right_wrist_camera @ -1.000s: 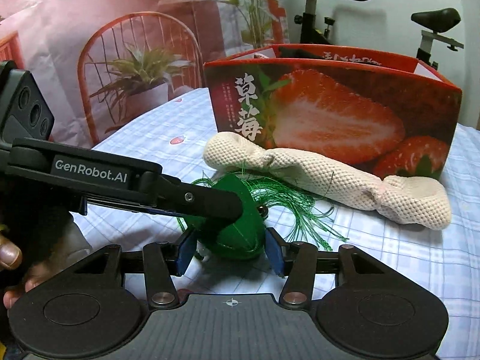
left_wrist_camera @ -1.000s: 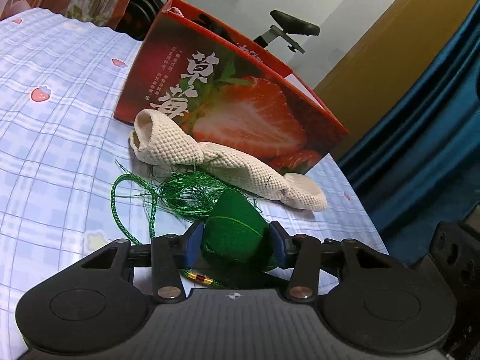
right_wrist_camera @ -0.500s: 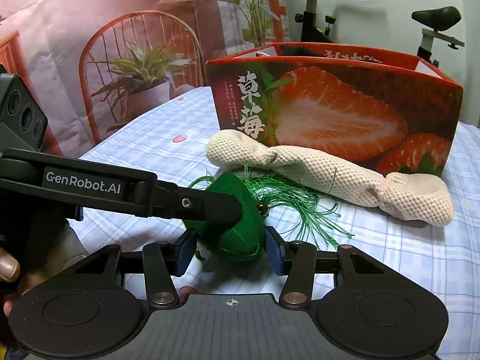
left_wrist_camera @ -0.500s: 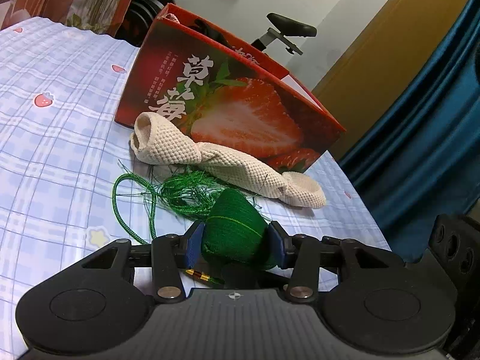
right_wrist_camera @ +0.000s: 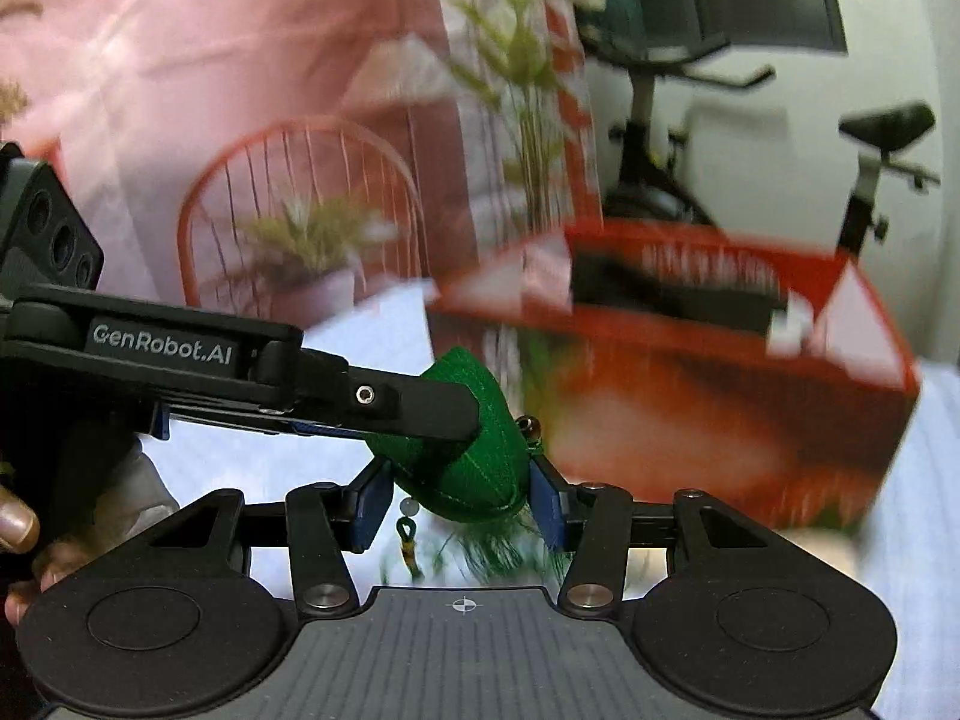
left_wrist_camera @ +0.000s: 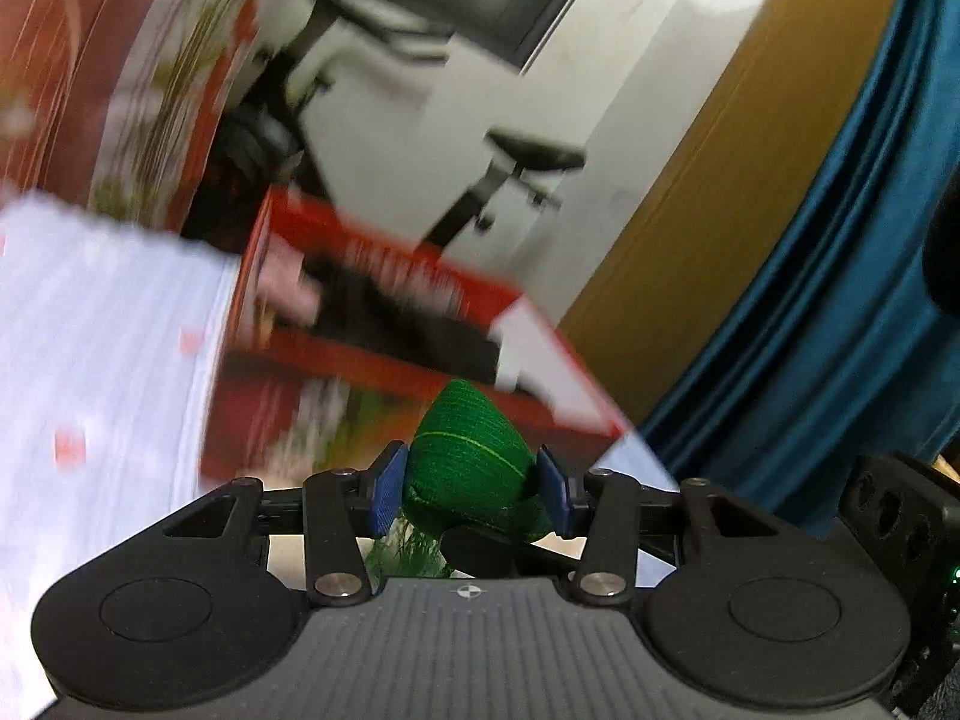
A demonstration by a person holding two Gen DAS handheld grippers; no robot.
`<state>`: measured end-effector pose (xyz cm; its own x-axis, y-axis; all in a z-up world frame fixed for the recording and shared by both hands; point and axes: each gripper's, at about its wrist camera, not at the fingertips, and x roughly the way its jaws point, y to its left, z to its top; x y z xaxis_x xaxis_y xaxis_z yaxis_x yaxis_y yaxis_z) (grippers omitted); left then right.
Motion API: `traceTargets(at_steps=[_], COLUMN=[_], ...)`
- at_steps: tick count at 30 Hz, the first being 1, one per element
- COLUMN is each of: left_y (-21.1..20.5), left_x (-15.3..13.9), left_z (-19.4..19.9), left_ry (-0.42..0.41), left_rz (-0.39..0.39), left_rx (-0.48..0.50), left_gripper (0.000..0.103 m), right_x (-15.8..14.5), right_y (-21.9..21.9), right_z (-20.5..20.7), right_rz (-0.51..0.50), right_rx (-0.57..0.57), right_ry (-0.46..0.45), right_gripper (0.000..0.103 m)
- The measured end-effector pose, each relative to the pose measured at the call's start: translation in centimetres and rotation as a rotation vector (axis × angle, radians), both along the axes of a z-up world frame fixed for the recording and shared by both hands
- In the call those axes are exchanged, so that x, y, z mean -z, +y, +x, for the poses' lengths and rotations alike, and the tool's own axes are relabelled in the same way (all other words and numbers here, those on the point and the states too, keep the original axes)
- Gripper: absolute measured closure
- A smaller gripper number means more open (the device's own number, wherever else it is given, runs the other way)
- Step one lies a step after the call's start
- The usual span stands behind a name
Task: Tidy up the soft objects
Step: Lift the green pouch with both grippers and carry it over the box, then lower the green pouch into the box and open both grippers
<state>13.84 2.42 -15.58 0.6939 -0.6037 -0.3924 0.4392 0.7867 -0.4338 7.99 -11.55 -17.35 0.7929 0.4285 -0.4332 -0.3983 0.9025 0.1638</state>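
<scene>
Green stitched fabric is what I see first: the green pouch point(left_wrist_camera: 471, 462), a plump cone shape with a thin lighter seam line running across it, sits squeezed between the blue pads of my left gripper point(left_wrist_camera: 471, 486), whose fingers are closed on it. In the right wrist view the same pouch point(right_wrist_camera: 480, 468) is also pinched between the blue pads of my right gripper point(right_wrist_camera: 459, 498), so both tools clamp it at once, the left one reaching in from 9 o'clock with its black finger laid over the top of the pouch. A green tassel point(right_wrist_camera: 504, 552) hangs below it, and a short cord with small beads point(right_wrist_camera: 408, 519) dangles at about 7 o'clock from the pouch. The pouch is held up in the air, clear of the cloth below

The surface is a pale checked tablecloth point(left_wrist_camera: 108, 330) with small red marks. At 12 o'clock from the pouch stands the red strawberry box point(right_wrist_camera: 720, 396), open at the top, badly blurred. Beyond it I make out an exercise bike point(right_wrist_camera: 870, 150), a white wall, a blue curtain point(left_wrist_camera: 840, 300) at 2 o'clock in the left view, and a pink printed backdrop point(right_wrist_camera: 180, 60) with a chair and plants
</scene>
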Motion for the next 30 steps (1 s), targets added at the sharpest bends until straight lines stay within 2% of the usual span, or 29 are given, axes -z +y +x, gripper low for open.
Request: traceTargets(at_steps=[6, 10, 15, 17, 20, 26, 30], left_y=[-0.1, -0.9, -1.6, -1.4, -0.6, 0.5, 1.5], left_x=[-6.6, -10.0, -11.0, -10.3, -8.3, -3.6, -1.9], left_z=[3.3, 5.3, 7.6, 8.6, 10.2, 12.5, 13.8], left_ry=[-0.104, -0.176, -0.208, -0.179, -0.099, 0.021, 0.076], left_rz=[-0.038, -0.024, -0.003, -0.004, -0.022, 0.022, 0.028], left_rx=[-0.023, -0.022, -0.032, -0.034, -0.032, -0.041, -0.041], left_gripper=[0.055, 0.055, 0.055, 0.055, 0.055, 0.055, 0.054], right_x=[-6.7, -10.9, -13.7, -13.7, -12.5, -7.4, -4.6], right_y=[-1.0, -1.2, -1.3, -1.1, -0.8, 0.2, 1.0], right_z=[4.0, 6.7, 9.8, 11.1, 13.2, 15.9, 16.9], right_rz=[0.036, 0.029, 0.002, -0.004, -0.007, 0.01, 0.012], right_rx=[0.002, 0.005, 0.005, 0.009, 0.015, 0.017, 0.022], right_ry=[-0.132, -0.187, -0.253, -0.254, -0.208, -0.072, 0.01], right_gripper=[0.057, 0.057, 0.057, 0.057, 0.057, 0.057, 0.057])
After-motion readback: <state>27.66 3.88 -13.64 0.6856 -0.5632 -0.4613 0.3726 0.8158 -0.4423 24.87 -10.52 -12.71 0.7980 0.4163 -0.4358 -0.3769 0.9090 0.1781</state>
